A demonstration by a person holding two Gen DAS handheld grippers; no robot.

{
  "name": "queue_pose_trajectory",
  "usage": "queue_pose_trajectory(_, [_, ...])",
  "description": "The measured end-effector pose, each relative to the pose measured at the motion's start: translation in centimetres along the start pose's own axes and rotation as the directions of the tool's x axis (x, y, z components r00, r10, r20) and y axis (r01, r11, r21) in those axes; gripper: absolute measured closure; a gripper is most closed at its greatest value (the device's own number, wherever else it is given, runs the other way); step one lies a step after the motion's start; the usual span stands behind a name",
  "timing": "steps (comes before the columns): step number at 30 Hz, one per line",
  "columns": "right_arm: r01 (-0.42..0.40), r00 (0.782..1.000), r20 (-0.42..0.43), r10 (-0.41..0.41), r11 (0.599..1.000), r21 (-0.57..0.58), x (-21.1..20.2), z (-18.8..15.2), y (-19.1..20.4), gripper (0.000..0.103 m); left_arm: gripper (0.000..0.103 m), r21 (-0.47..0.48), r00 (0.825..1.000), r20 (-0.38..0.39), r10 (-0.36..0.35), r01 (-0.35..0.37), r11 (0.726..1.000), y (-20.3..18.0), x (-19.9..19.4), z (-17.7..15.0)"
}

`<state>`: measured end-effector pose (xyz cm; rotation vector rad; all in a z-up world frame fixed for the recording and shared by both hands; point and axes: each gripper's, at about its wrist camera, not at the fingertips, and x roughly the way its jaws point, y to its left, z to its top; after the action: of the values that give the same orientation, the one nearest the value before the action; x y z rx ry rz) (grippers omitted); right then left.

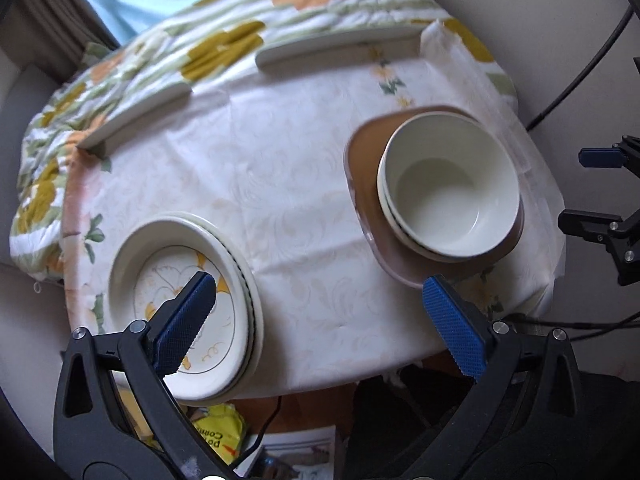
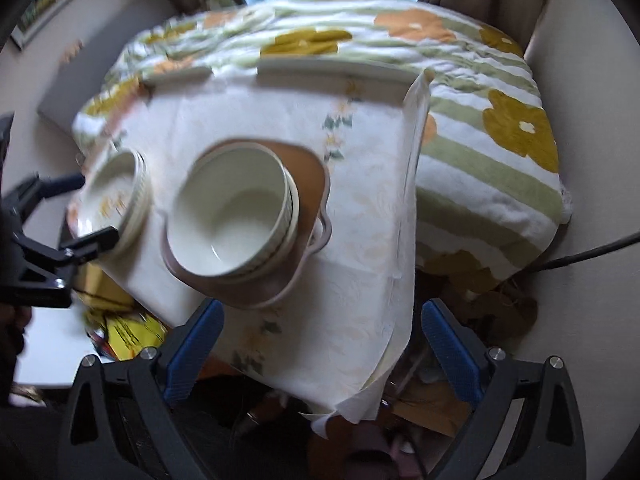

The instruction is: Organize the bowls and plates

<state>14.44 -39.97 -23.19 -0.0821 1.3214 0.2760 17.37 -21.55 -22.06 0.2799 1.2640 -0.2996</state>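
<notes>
A stack of white bowls point(image 1: 450, 194) sits on a brown square plate point(image 1: 368, 160) at the table's right; the stack also shows in the right wrist view point(image 2: 234, 216) on the brown plate point(image 2: 308, 176). A stack of white plates with a yellow leaf pattern point(image 1: 184, 308) lies at the table's near left, also in the right wrist view point(image 2: 114, 200). My left gripper point(image 1: 320, 320) is open and empty above the near table edge, its left finger over the patterned plates. My right gripper point(image 2: 320, 344) is open and empty above the near edge, below the brown plate. The right gripper also shows at the right edge of the left view point(image 1: 600, 196).
The small table has a white floral cloth point(image 1: 260, 168) over a raised rim point(image 1: 332, 46). A green and orange flowered quilt point(image 2: 480, 128) lies behind and to the right. A yellow packet point(image 1: 218, 432) and papers lie on the floor below. A black cable point(image 1: 592, 60) runs at the right.
</notes>
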Motion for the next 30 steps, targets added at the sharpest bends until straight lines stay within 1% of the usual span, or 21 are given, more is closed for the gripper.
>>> queue_pose_trajectory(3, [-0.004,0.999,-0.054,0.004,1.000,0.000,1.9,0.5,0.0,0.007,0.002,-0.003,0.997,-0.064,-0.041,0.041,0.999,0.2,2.1,0.8])
queue_pose_trajectory(4, [-0.007,0.997,-0.071,0.007,1.000,0.004,2.6,0.7,-0.2,0.012,0.003,-0.002,0.996,-0.077,-0.048,0.048,0.999,0.2,2.6,1.1])
queue_pose_trajectory(5, [-0.008,0.996,-0.088,0.008,1.000,0.001,3.1,0.9,-0.1,0.020,0.007,0.003,0.994,-0.092,-0.059,0.059,0.998,0.1,3.1,1.4])
queue_pose_trajectory(6, [-0.005,0.994,-0.106,0.005,1.000,-0.005,3.6,1.1,0.1,0.023,0.011,0.009,0.992,-0.109,-0.069,0.070,0.998,0.0,3.7,1.6])
queue_pose_trajectory(7, [-0.002,0.993,-0.122,0.000,1.000,-0.012,4.0,1.3,0.3,0.027,0.012,0.014,0.989,-0.126,-0.074,0.076,0.997,-0.1,4.2,1.8])
queue_pose_trajectory(9, [0.004,0.987,-0.158,-0.009,1.000,-0.029,4.9,1.6,0.6,0.030,0.017,0.032,0.981,-0.168,-0.091,0.098,0.995,-0.7,5.5,2.0])
queue_pose_trajectory(10, [-0.004,0.985,-0.171,-0.002,0.999,-0.038,5.2,1.7,0.7,0.035,0.019,0.034,0.979,-0.174,-0.105,0.113,0.993,-1.0,5.8,2.1])
queue_pose_trajectory(11, [-0.021,0.983,-0.183,0.013,0.999,-0.041,5.6,1.9,0.7,0.042,0.025,0.037,0.976,-0.184,-0.118,0.127,0.991,-1.3,6.3,2.2])
queue_pose_trajectory(12, [-0.025,0.981,-0.194,0.015,0.999,-0.045,5.9,2.1,0.9,0.044,0.032,0.038,0.972,-0.194,-0.133,0.143,0.989,-1.5,6.9,2.3])
queue_pose_trajectory(13, [-0.029,0.979,-0.204,0.017,0.998,-0.058,6.4,2.3,1.1,0.049,0.036,0.036,0.970,-0.199,-0.142,0.152,0.988,-1.7,7.2,2.4])
queue_pose_trajectory(14, [-0.032,0.978,-0.209,0.018,0.997,-0.066,6.9,2.4,1.2,0.054,0.044,0.033,0.966,-0.205,-0.155,0.165,0.986,-2.0,7.7,2.5])
queue_pose_trajectory(15, [-0.044,0.976,-0.214,0.028,0.997,-0.068,7.4,2.5,1.3,0.057,0.051,0.029,0.963,-0.211,-0.169,0.179,0.983,-2.2,8.2,2.5])
queue_pose_trajectory(16, [-0.059,0.974,-0.221,0.043,0.996,-0.064,7.9,2.6,1.3,0.063,0.054,0.023,0.960,-0.215,-0.177,0.187,0.982,-2.4,8.5,2.6])
queue_pose_trajectory(17, [-0.072,0.973,-0.225,0.058,0.996,-0.056,8.4,2.5,1.3,0.068,0.061,0.020,0.958,-0.219,-0.183,0.192,0.981,-2.6,8.9,2.6])
queue_pose_trajectory(18, [-0.081,0.973,-0.222,0.068,0.995,-0.049,8.8,2.5,1.2,0.069,0.065,0.018,0.958,-0.216,-0.188,0.196,0.980,-2.7,9.3,2.7])
queue_pose_trajectory(20, [-0.096,0.975,-0.204,0.086,0.995,-0.040,9.2,2.5,1.2,0.074,0.070,0.018,0.960,-0.208,-0.188,0.196,0.981,-3.1,9.9,2.8])
queue_pose_trajectory(21, [-0.112,0.977,-0.188,0.104,0.993,-0.032,9.4,2.4,1.1,0.076,0.075,0.020,0.960,-0.204,-0.192,0.200,0.980,-3.3,10.2,2.9])
queue_pose_trajectory(23, [-0.131,0.979,-0.161,0.123,0.991,-0.037,9.6,2.1,1.2,0.080,0.079,0.022,0.960,-0.202,-0.193,0.201,0.979,-3.8,10.8,2.8])
queue_pose_trajectory(25, [-0.138,0.981,-0.145,0.130,0.989,-0.051,9.8,1.9,1.4,0.085,0.080,0.038,0.966,-0.181,-0.184,0.193,0.980,-4.4,10.8,2.7])
queue_pose_trajectory(27, [-0.140,0.982,-0.135,0.131,0.988,-0.062,10.0,1.7,1.6,0.085,0.088,0.064,0.970,-0.167,-0.176,0.188,0.980,-5.2,10.6,2.6])
queue_pose_trajectory(30, [-0.113,0.988,-0.115,0.102,0.989,-0.096,10.0,1.5,2.1,0.085,0.088,0.066,0.977,-0.141,-0.159,0.169,0.983,-5.7,10.4,2.5])
